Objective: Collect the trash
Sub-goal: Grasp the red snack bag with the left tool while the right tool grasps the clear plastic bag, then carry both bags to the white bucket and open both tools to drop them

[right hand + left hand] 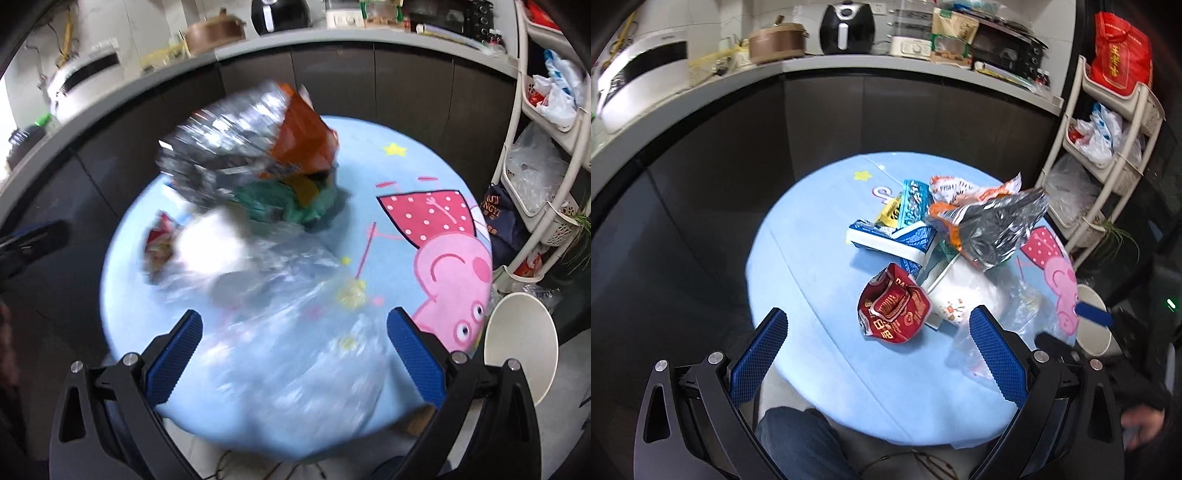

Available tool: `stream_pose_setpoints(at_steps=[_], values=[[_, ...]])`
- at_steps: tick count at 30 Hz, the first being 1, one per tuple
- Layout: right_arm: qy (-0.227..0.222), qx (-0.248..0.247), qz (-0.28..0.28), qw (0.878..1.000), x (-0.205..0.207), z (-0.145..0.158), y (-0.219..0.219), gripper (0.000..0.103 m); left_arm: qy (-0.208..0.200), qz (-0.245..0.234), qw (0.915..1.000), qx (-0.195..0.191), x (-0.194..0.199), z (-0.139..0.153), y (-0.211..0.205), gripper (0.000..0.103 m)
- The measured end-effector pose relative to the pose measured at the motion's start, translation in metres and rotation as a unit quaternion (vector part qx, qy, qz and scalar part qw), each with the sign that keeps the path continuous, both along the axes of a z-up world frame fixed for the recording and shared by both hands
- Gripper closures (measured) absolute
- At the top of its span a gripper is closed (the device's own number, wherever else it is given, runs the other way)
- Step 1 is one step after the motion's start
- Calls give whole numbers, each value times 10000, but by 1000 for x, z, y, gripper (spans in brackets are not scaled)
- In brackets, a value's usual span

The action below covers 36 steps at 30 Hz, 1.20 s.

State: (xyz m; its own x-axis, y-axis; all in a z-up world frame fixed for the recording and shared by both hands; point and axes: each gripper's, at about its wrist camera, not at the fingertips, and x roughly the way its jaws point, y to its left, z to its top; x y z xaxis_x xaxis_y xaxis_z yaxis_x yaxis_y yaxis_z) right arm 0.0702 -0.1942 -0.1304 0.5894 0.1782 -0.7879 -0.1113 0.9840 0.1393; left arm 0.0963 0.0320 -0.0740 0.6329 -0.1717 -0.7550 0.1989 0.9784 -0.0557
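Note:
A heap of trash lies on a round blue table [812, 295]: a crumpled red wrapper [892, 310], a white paper cup [955, 295], blue-white packets [897, 236], a silver-orange foil bag [993, 225] and a clear plastic bag [990, 339]. My left gripper [877, 354] hovers open over the near edge, just short of the red wrapper. In the right wrist view the heap is blurred: foil bag [243, 144], white cup [210, 243], clear plastic bag [295, 339]. My right gripper [295, 354] is open, with the clear bag lying between its fingers. A white bin [524, 343] stands at the table's right.
A curved counter [849, 62] with an air fryer [846, 27], a pot and an oven runs behind the table. A white shelf rack [1108, 155] with bags stands at the right. A person's knee [798, 443] is below the table's near edge.

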Motion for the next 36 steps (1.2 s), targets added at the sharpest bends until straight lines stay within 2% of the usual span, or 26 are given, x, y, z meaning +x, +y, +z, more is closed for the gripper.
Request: stream_pose_setpoints(at_steps=[4, 6, 8, 10, 11, 13, 16, 19, 20, 23, 24, 29, 36], values=[[194, 72, -5, 9998, 21, -22, -7, 3, 317, -72, 9993, 170, 28, -30, 5, 10], [267, 110, 37, 9996, 21, -27, -8, 4, 442, -98, 9989, 134, 39, -41, 6, 17], [313, 250, 178, 9990, 20, -30, -7, 16, 639, -126, 9979, -21, 53, -54, 9, 21], [378, 218, 263, 9987, 17, -30, -3, 45, 763, -176, 9969, -99, 64, -64, 9, 26], [416, 233, 332, 9983, 16, -31, -2, 54, 826, -197, 9963, -154, 70, -68, 9, 29], [474, 317, 428, 9975, 13, -31, -1, 96, 934, -184, 9953, -199, 82, -77, 10, 36], [348, 261, 453, 9980, 2, -22, 0, 98, 1081, -210, 9935, -282, 96, -85, 13, 42], [112, 311, 424, 9986, -9, -3, -2, 99, 1229, -274, 9916, -310, 104, -92, 11, 54], [42, 324, 416, 9986, -14, 4, -1, 99, 1270, -296, 9909, -323, 106, -94, 11, 61], [-225, 374, 369, 9984, -25, 26, -3, 99, 1386, -377, 9877, -611, 108, -95, 13, 96], [-287, 387, 356, 9982, -28, 31, -4, 99, 1412, -378, 9871, -655, 106, -94, 13, 102], [-560, 419, 272, 9972, -45, 56, -10, 99, 1064, -389, 9910, -707, 78, -64, 13, 102], [-930, 474, -23, 9945, -73, 82, -35, 99, 359, -660, 9947, -700, 19, 7, 7, 102]])
